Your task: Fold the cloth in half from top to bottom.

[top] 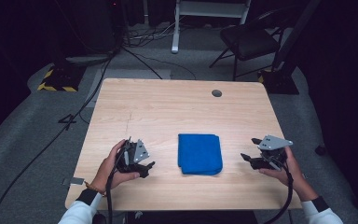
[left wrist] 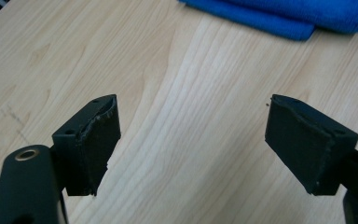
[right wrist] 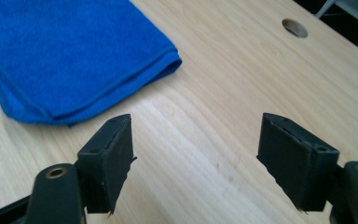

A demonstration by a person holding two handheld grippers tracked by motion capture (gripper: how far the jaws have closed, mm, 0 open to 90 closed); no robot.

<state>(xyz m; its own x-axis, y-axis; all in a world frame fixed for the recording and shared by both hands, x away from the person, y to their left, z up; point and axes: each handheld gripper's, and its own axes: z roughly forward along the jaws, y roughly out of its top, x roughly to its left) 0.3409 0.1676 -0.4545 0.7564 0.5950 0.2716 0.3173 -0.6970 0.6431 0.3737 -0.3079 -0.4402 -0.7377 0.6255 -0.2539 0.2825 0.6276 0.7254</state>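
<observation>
While lying mid-desk (top: 121,102), cloth (top: 199,153) is sitting between grippers | left (top: 145,169) gaping empty | right (top: 249,149) gaping empty

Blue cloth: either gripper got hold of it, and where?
Nothing is held. The folded blue cloth lies flat on the table, apart from both. Left gripper and right gripper are open, bare wood between their jaws.

Blue cloth (top: 199,153), pale wood-grain table (top: 168,107)
</observation>
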